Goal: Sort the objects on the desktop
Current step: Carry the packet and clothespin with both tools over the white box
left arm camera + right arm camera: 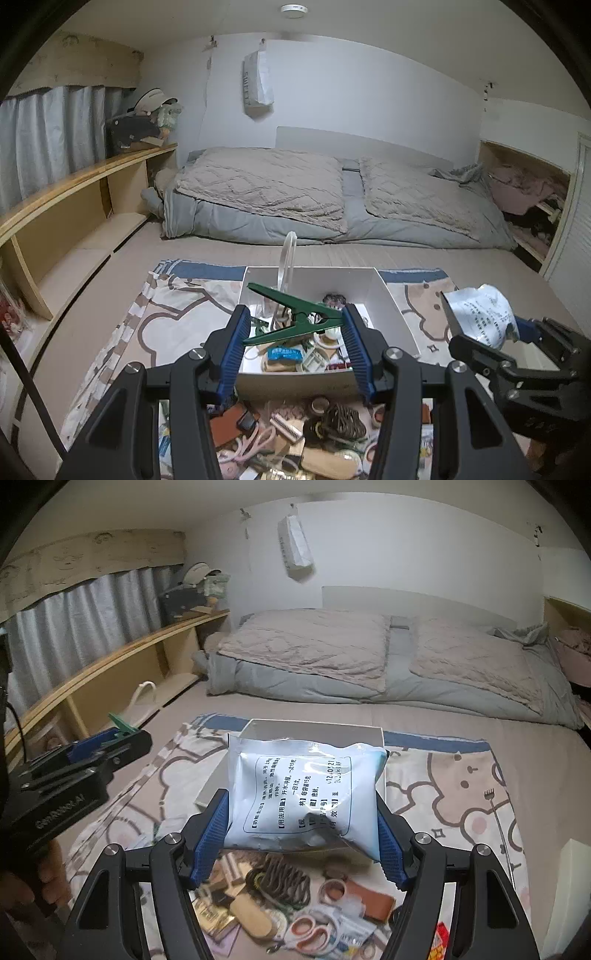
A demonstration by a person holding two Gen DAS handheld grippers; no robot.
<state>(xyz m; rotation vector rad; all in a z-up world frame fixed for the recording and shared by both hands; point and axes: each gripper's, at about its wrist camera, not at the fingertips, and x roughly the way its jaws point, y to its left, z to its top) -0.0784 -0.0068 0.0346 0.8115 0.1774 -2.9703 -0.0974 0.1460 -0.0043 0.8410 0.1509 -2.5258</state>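
Green plastic, a clothespin [291, 317] sits clamped in the left tongs [293, 341] above the white box [391, 299]; the right tongs [303, 834] grip a pale printed sachet [303, 797] over the clutter.

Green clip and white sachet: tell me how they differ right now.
The green clip is hard plastic with long, splayed arms; the white sachet is a flat, soft, printed packet. The left gripper holds the clip, the right gripper the sachet. Both hang lifted above the clutter.
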